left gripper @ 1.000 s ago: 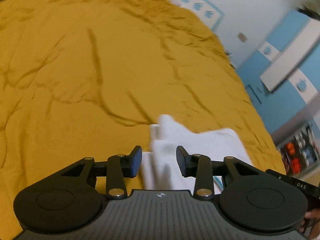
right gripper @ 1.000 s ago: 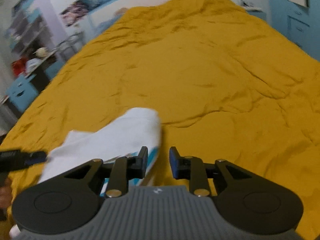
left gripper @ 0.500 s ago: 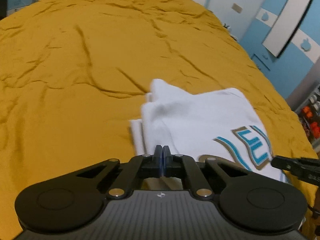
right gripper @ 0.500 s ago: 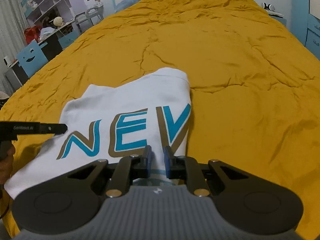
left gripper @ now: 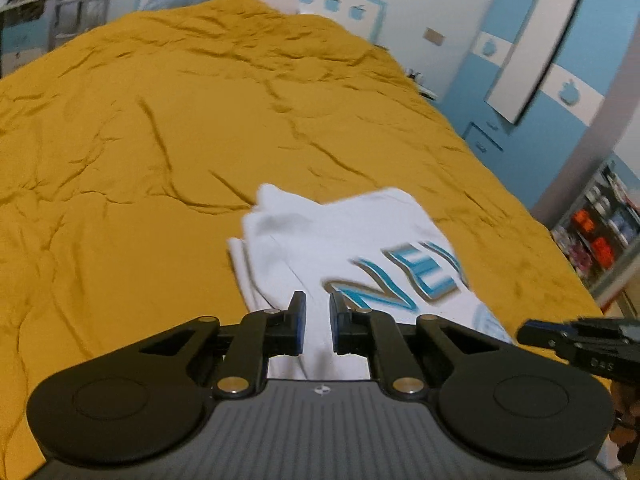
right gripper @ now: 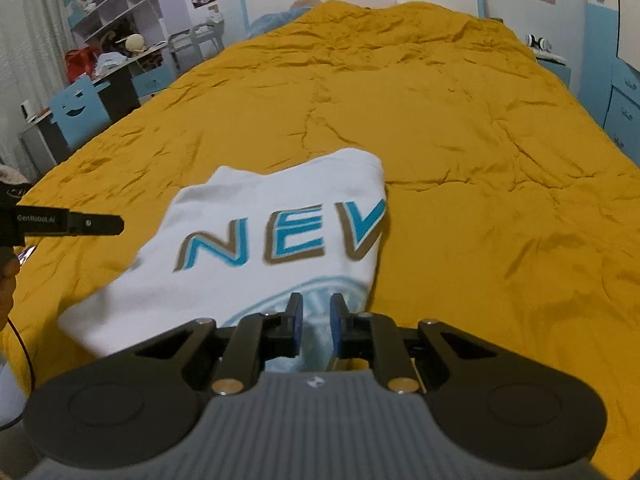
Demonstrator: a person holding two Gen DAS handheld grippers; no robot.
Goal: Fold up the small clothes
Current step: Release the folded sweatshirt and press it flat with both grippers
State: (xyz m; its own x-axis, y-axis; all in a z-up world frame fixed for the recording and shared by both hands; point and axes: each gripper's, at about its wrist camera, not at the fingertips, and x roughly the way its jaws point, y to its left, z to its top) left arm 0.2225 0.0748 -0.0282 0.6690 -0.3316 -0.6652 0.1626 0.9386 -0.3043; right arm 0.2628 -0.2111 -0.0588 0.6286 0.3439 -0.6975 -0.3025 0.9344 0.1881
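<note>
A wide bed covered by a mustard-yellow bedspread [left gripper: 160, 140] fills the room ahead. A small white T-shirt [right gripper: 280, 200] lies at its near edge, partly folded, with blue and gold lettering [right gripper: 288, 240] facing up. Its far end rests on the cover, while its near hem rises toward two black hand-held grippers, one at each corner, apparently so the cloth can be carried over as one flat panel.

The left gripper [left gripper: 317, 320] is at the shirt's near left corner. Its jaws are narrow and opening slightly, with white cloth showing in the slim gap between them. I cannot tell whether the pads press on it.

The right gripper [right gripper: 316, 320] is at the near right corner, over a pale blue print. Its jaws are also narrow, and bunched cloth sits pinched between the pads, so it seems to be holding the hem.

Both grippers point downward and away across the bed, level with one another, which should keep the hem straight and the fold square.
</note>
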